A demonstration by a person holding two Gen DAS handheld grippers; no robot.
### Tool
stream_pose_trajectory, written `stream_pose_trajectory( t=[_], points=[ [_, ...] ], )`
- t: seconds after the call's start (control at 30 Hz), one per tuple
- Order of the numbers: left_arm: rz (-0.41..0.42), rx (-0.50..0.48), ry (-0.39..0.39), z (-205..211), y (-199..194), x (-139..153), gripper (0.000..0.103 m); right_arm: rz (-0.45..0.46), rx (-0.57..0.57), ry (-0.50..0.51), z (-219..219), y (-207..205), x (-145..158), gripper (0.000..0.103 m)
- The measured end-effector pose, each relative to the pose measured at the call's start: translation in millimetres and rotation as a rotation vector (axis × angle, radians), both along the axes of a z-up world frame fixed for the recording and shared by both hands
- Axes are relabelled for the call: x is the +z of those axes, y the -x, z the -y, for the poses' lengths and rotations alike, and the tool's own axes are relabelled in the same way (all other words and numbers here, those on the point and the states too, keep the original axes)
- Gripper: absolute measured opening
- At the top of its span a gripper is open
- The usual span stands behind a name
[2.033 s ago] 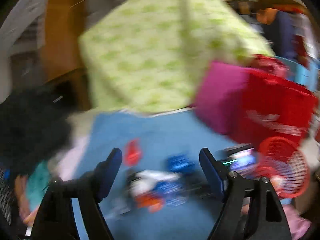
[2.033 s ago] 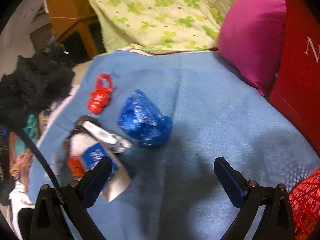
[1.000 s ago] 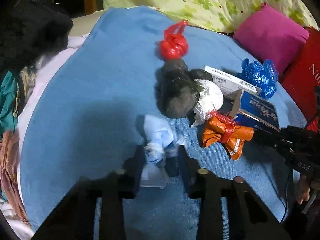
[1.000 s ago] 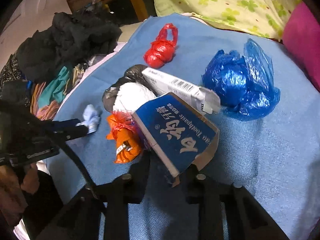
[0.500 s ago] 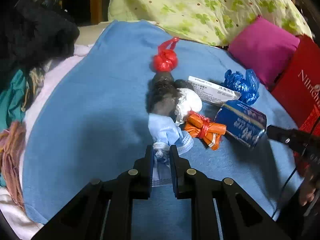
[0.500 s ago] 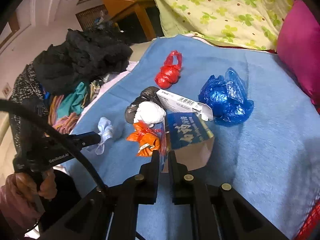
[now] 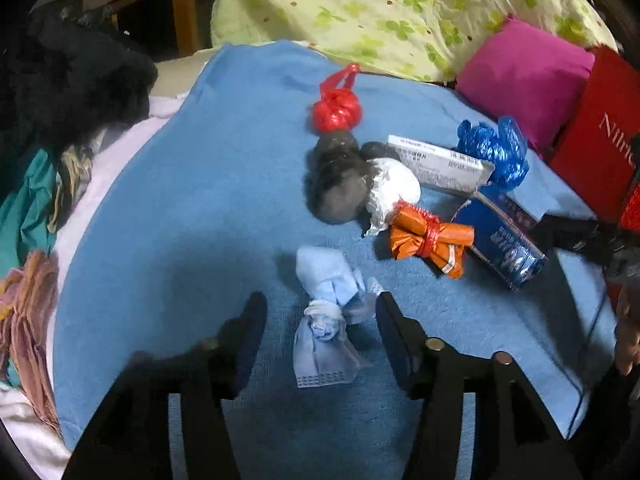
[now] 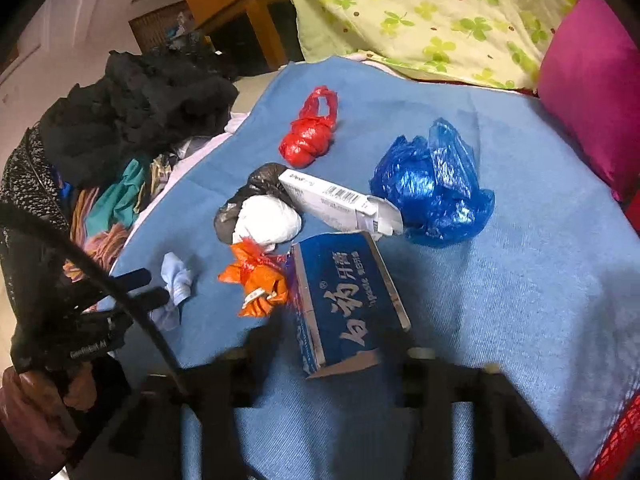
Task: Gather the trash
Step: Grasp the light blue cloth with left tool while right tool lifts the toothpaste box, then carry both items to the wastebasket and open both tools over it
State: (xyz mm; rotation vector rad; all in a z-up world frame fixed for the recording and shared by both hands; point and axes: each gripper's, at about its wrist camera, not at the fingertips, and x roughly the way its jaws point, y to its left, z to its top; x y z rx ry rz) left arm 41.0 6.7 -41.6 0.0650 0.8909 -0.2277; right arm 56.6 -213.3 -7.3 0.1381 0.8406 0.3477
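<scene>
Trash lies on a blue blanket (image 7: 208, 184). My left gripper (image 7: 318, 324) is open, its fingers on either side of a knotted light blue face mask (image 7: 324, 316), which also shows in the right wrist view (image 8: 176, 284). My right gripper (image 8: 332, 344) is open around the near end of a dark blue toothpaste box (image 8: 344, 300), which lies on the blanket (image 7: 500, 248). Nearby lie an orange wrapper (image 7: 428, 240), a white wad (image 7: 390, 192), a black bag (image 7: 336, 184), a white carton (image 7: 436, 164), a red knotted bag (image 7: 336, 108) and a blue plastic bag (image 7: 496, 148).
A green clover quilt (image 7: 400, 12) and a magenta pillow (image 7: 524, 76) lie behind the trash. A red paper bag (image 7: 596, 140) stands at the right and a red mesh basket (image 8: 620, 448) at the lower right. A pile of clothes (image 8: 120, 120) lies to the left.
Both grippers have opened. The left one has let go of the face mask and the right one has let go of the toothpaste box; both items now lie on the blanket.
</scene>
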Motion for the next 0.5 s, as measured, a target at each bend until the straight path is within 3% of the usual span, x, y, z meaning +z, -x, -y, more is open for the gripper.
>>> stream_pose_trajectory(
  t=[0.1, 0.13, 0.33, 0.37, 0.43, 0.5],
  points=[
    [0.007, -0.003, 0.023, -4, 2, -3, 0.065, 0.081, -0.014, -0.06, 10, 8, 14, 0.07],
    [0.004, 0.003, 0.022, -5, 2, -4, 0.065, 0.097, -0.019, -0.067, 14, 8, 16, 0.075],
    [-0.056, -0.004, 0.069, -5, -7, -18, 0.065, 0.026, 0.016, -0.016, 1, -12, -2, 0.077],
    [-0.066, -0.007, 0.077, -5, -8, -20, 0.062, 0.014, 0.026, -0.006, -2, -16, -8, 0.077],
    [-0.102, -0.019, 0.101, -4, -10, -27, 0.044, -0.036, 0.027, 0.041, -11, -24, -23, 0.075],
    [-0.099, -0.019, 0.096, -2, -10, -29, 0.035, -0.062, 0.02, 0.059, -14, -28, -36, 0.06]
  ],
)
